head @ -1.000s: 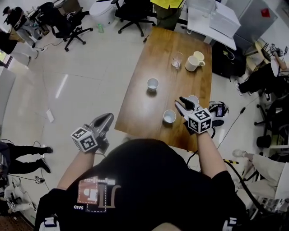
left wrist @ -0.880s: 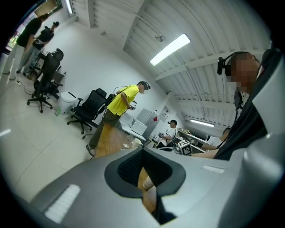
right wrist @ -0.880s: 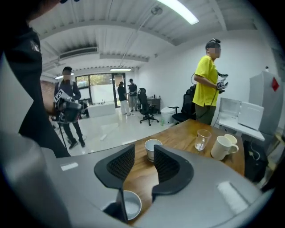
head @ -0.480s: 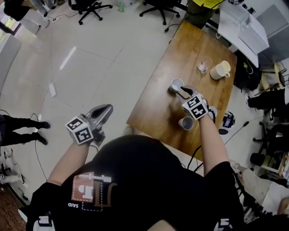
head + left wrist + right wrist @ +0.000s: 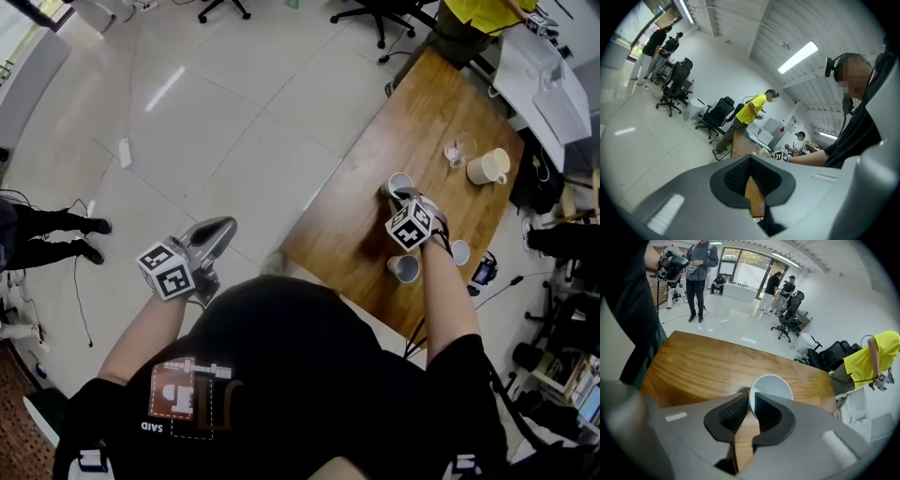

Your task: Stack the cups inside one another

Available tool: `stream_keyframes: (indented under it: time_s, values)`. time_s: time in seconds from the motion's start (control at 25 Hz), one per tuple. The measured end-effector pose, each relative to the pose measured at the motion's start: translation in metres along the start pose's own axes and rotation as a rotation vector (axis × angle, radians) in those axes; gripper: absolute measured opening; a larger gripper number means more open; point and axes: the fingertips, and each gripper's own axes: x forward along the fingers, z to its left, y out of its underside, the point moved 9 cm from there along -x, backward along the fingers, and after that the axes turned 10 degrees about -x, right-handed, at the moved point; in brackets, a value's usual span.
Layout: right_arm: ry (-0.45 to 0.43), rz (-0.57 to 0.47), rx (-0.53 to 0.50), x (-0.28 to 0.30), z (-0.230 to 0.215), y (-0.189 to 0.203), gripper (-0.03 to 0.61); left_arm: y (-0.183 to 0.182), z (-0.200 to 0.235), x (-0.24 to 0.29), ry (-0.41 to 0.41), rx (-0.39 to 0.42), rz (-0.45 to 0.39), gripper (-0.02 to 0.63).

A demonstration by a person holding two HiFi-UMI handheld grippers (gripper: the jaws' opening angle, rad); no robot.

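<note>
Three white cups stand on the wooden table. One cup is near the middle, with my right gripper pointing steeply down over it. In the right gripper view this cup has the near side of its rim between the jaws of the right gripper, which are closing with the pads on either side of the wall. The other two cups stand closer to the table's near edge. My left gripper hangs over the floor, left of the table, shut and empty.
A clear glass and a cream mug stand at the table's far end. A black device lies off the table's right edge. Office chairs, desks and people, one in a yellow shirt, surround the table.
My right gripper has moved from beside the near cups to the middle cup, tipped downward, and its jaws have narrowed on the rim. The left gripper has drifted a little.
</note>
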Motion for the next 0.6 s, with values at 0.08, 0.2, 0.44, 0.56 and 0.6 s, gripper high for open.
stream_keyframes:
  time_s: [0.08,0.2,0.44,0.56,0.6]
  values:
    - [-0.003,-0.001,-0.002,-0.001,0.000,-0.001,0.034,-0.001,-0.001,0.001,-0.002,-0.001,0.002,-0.004]
    - [-0.021,-0.040,0.020,-0.016,-0.002,-0.006,0.032,-0.004,-0.004,0.005,0.020,0.008,0.008,-0.005]
    - [-0.023,-0.161,0.106,-0.091,-0.005,-0.007,0.032,-0.003,-0.018,0.032,0.081,0.011,0.030,-0.005]
    - [-0.037,-0.180,0.105,-0.133,0.005,0.001,0.032,-0.001,-0.030,0.054,0.129,0.028,0.053,-0.005]
    - [-0.045,-0.180,0.101,-0.145,0.010,0.004,0.032,0.000,-0.035,0.061,0.145,0.032,0.063,-0.004]
